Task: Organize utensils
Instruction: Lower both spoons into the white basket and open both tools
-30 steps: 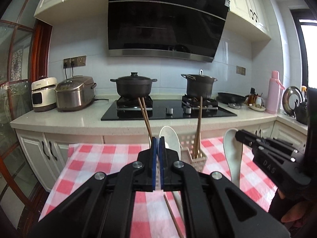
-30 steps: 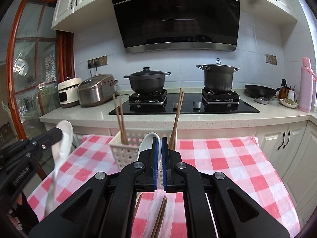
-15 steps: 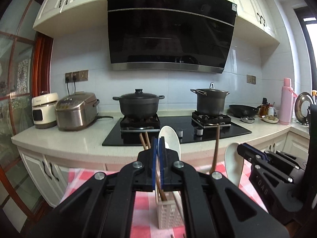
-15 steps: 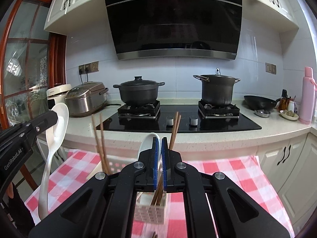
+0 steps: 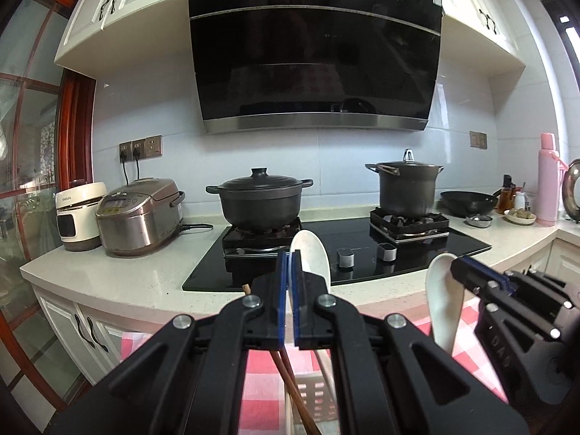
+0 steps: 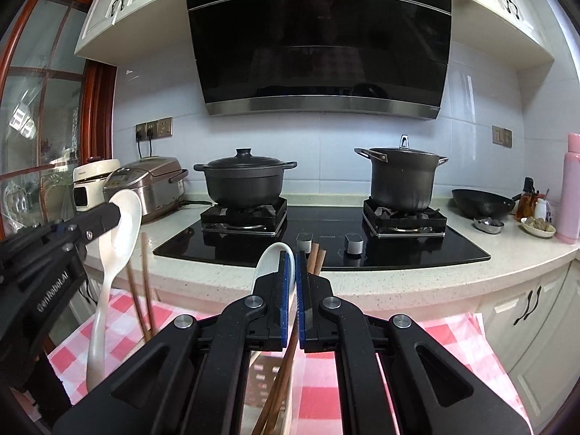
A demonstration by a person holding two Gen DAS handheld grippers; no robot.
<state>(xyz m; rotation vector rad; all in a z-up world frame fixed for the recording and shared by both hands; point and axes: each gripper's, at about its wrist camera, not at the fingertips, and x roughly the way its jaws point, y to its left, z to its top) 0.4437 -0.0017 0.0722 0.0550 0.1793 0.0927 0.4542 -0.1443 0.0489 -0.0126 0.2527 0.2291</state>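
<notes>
The white slotted utensil basket point(image 5: 315, 398) stands on the checked surface point(image 6: 453, 340), holding wooden chopsticks point(image 6: 279, 380). Left hand-held gripper point(image 5: 291, 264) clamps one white ceramic spoon point(image 5: 311, 253); right hand-held gripper point(image 6: 292, 268) clamps another white spoon point(image 6: 270, 259), both raised above the basket.

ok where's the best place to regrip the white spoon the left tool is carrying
Take the white spoon by its handle, about midway, coming from the side opposite the left tool. That tool pinches the bowl's rim, and the bowl is wide and curved. The handle hangs nearly upright, narrow and free. The right tool is shut on another spoon.
</notes>
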